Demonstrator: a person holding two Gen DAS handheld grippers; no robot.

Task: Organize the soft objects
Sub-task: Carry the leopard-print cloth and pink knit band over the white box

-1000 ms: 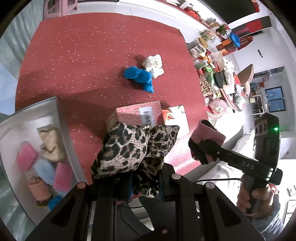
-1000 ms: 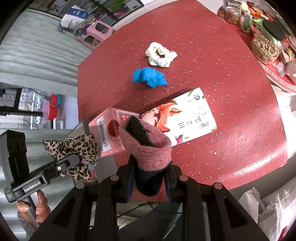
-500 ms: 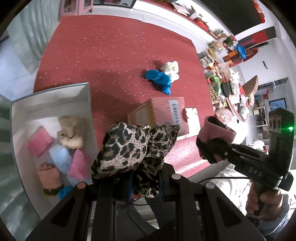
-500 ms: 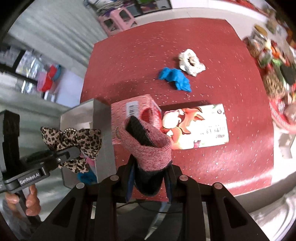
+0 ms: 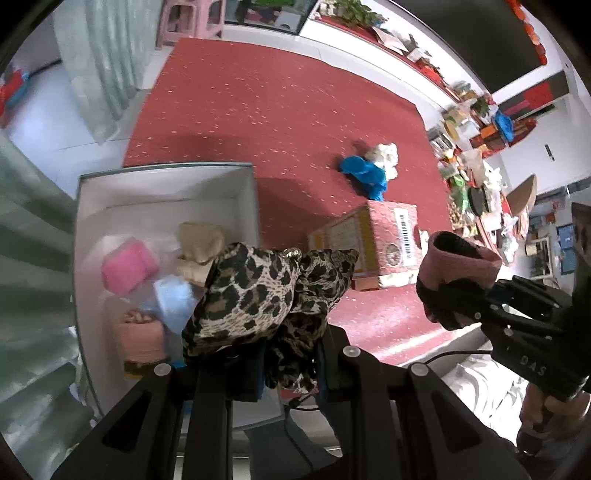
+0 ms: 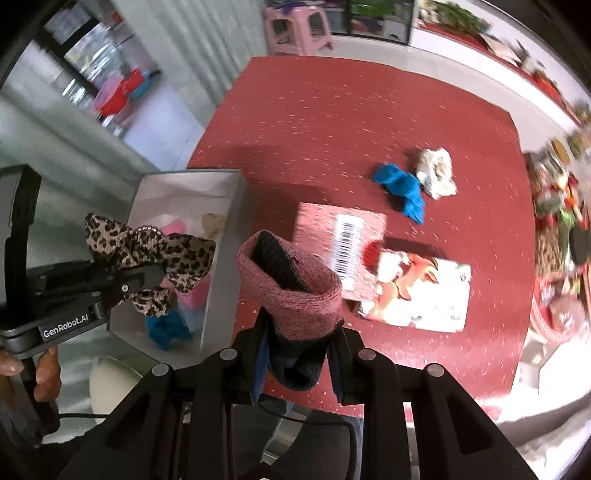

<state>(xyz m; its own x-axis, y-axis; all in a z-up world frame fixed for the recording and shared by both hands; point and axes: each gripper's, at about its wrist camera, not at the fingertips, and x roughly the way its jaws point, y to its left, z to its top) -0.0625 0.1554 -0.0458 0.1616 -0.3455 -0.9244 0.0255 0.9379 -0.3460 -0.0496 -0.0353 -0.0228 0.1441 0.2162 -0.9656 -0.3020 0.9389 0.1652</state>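
My left gripper (image 5: 290, 363) is shut on a leopard-print cloth (image 5: 258, 291) and holds it above the right side of the white box (image 5: 166, 188), which holds several soft items. In the right wrist view the left gripper (image 6: 147, 275) with the cloth (image 6: 147, 243) hangs over the box (image 6: 221, 266). My right gripper (image 6: 297, 354) is shut on a pink-and-black sock (image 6: 291, 284), held above the red table just right of the box; it also shows in the left wrist view (image 5: 458, 266). A blue cloth (image 6: 400, 186) and a white cloth (image 6: 437, 173) lie on the table.
A pink carton with a barcode (image 6: 343, 236) and a flat picture box (image 6: 417, 295) lie right of the white box. Jars and packets (image 5: 472, 192) crowd the table's right edge. The red table (image 6: 351, 110) stretches beyond. A pink stool (image 6: 295, 33) stands behind.
Both grippers have moved left towards the white box with their loads. The box now lies directly under the leopard cloth. Both grips are unchanged.
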